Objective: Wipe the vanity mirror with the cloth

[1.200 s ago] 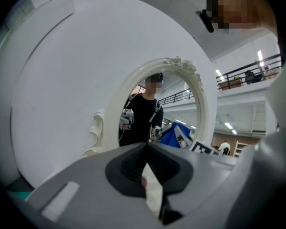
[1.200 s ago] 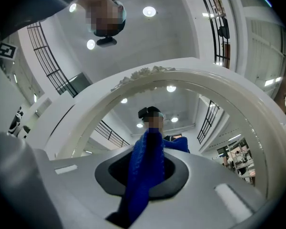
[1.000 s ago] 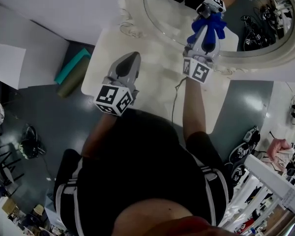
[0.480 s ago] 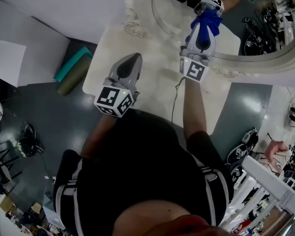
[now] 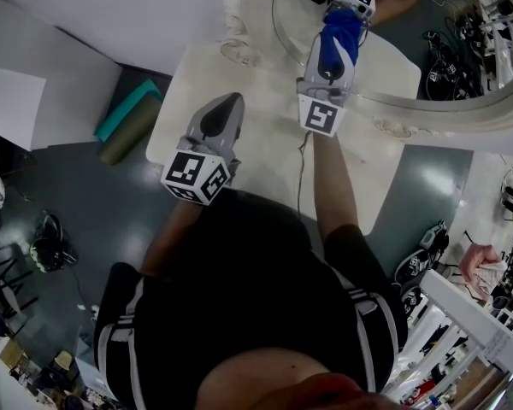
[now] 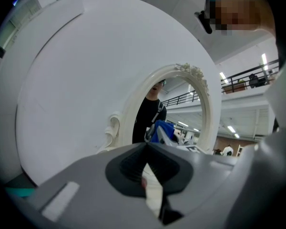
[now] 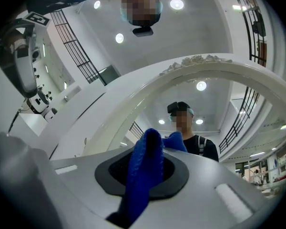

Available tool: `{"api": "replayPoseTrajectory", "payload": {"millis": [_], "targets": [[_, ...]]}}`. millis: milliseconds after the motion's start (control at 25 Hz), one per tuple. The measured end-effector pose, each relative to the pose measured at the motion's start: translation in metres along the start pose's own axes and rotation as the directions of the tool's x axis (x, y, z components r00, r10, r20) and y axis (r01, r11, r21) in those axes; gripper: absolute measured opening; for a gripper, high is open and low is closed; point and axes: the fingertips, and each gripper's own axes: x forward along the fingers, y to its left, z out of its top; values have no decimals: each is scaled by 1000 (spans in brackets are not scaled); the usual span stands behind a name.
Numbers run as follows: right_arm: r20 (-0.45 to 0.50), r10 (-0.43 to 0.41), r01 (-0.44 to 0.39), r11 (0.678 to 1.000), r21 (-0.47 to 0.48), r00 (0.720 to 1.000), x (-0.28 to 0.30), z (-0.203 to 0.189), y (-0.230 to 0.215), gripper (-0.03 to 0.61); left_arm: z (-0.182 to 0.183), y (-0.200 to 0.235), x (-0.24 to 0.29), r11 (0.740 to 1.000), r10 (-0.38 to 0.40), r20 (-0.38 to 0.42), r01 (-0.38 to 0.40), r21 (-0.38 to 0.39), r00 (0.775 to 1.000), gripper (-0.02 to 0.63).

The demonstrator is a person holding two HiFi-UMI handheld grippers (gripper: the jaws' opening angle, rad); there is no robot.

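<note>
Blue, limp, likely light — clamping the cloth [image 5: 339, 45] mid-fold in the closed right gripper [image 5: 345, 15] against the fragile vanity mirror [image 5: 402, 67], holding the left gripper [image 5: 230, 101] closed, empty.

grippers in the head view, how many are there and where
2. The left gripper is shut and empty over the white table; the right gripper, shut on the blue cloth, is up at the mirror. The one in the glass is only a reflection.

blue cloth [image 7: 144, 175] clamped in jaws, mirror [image 7: 205, 109] ahead
</note>
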Motion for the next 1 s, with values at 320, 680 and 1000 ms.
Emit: {"api": "replayPoseTrajectory", "payload": {"millis": [320,680,1000], "targets": [[-18,64,-64,998,-9,998,11,-17,51,35,-7,17,-11,1000,6,-8,-6,-8,1000,11],[-99,151,-146,988,55,984,12,-40,85,37,-11,30,-30,998,53,-13,-53,-20,999,11],[-89,188,-166,962,215,978,16,-51,97,35,-16,36,-39,997,73,-22,-73,-24,997,9]]}}
